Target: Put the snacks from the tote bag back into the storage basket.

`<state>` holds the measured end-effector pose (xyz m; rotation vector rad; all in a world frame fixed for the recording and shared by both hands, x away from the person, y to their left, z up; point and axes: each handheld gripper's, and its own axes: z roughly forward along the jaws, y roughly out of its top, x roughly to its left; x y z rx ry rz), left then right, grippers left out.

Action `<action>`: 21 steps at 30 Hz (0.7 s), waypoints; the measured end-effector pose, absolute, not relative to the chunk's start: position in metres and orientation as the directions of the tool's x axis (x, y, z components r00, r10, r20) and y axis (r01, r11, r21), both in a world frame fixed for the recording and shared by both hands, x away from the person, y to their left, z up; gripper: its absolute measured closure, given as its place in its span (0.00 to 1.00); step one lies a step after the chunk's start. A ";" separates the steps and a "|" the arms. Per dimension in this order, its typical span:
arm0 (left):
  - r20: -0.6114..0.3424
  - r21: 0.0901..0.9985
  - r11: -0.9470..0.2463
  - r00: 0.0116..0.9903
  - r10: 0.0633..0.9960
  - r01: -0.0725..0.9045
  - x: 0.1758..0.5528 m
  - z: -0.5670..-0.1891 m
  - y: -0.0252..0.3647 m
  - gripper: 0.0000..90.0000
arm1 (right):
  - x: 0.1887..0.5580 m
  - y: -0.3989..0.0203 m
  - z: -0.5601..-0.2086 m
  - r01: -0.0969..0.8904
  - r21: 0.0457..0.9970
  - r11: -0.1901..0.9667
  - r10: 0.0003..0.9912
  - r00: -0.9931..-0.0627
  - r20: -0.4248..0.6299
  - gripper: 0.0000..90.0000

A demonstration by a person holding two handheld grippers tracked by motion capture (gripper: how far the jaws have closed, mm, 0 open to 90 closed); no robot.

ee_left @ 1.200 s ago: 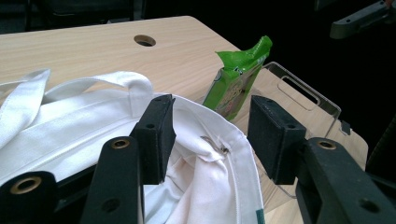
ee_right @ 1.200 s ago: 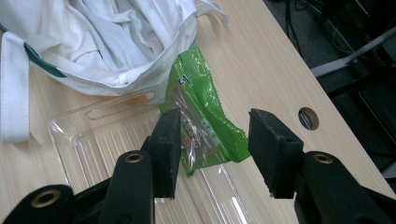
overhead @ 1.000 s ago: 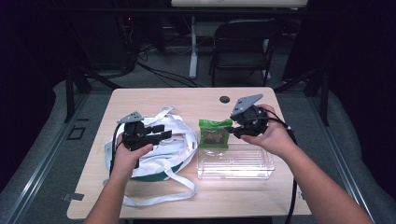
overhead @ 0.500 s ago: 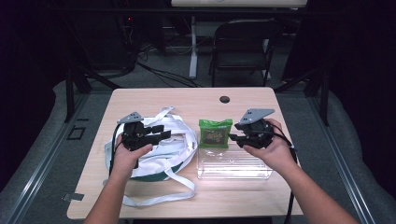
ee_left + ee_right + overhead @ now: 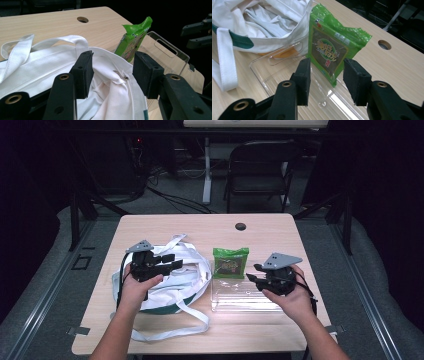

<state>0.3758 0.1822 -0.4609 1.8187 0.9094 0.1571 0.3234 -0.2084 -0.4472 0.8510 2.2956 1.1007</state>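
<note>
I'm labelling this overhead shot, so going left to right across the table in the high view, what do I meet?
Left gripper over the white tote bag → green snack packet → right gripper, above the clear plastic tray.

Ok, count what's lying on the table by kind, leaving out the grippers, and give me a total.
White cloth tote bag with green trim: 1
Green foil snack packet: 1
Clear plastic tray: 1
Total: 3

Matt white cloth bag, glossy green plastic packet, clear plastic tray (shiny), pale wood-grain table
</note>
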 end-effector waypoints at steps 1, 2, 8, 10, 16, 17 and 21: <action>-0.298 0.845 -0.163 0.703 0.646 0.509 0.376 -0.461 0.182 0.56 | 0.321 -0.209 -0.449 0.333 0.807 0.488 0.697 -0.705 -0.131 0.64; -0.298 0.846 -0.161 0.701 0.648 0.508 0.376 -0.461 0.182 0.56 | 0.319 -0.210 -0.451 0.332 0.808 0.486 0.699 -0.703 -0.131 0.64; -0.293 0.845 -0.162 0.696 0.656 0.509 0.376 -0.461 0.183 0.55 | 0.308 -0.214 -0.459 0.320 0.829 0.459 0.717 -0.685 -0.133 0.63; -0.285 0.845 -0.168 0.693 0.662 0.507 0.375 -0.461 0.183 0.55 | 0.302 -0.218 -0.462 0.315 0.847 0.429 0.726 -0.678 -0.115 0.62; -0.288 0.845 -0.163 0.689 0.665 0.509 0.375 -0.462 0.184 0.55 | 0.293 -0.226 -0.471 0.312 0.883 0.351 0.746 -0.663 -0.063 0.62; -0.288 0.845 -0.163 0.689 0.665 0.509 0.375 -0.462 0.184 0.55 | 0.293 -0.226 -0.471 0.312 0.883 0.351 0.746 -0.663 -0.063 0.62; -0.285 0.845 -0.164 0.689 0.667 0.509 0.376 -0.462 0.185 0.55 | 0.290 -0.233 -0.478 0.324 0.888 0.326 0.760 -0.649 -0.042 0.62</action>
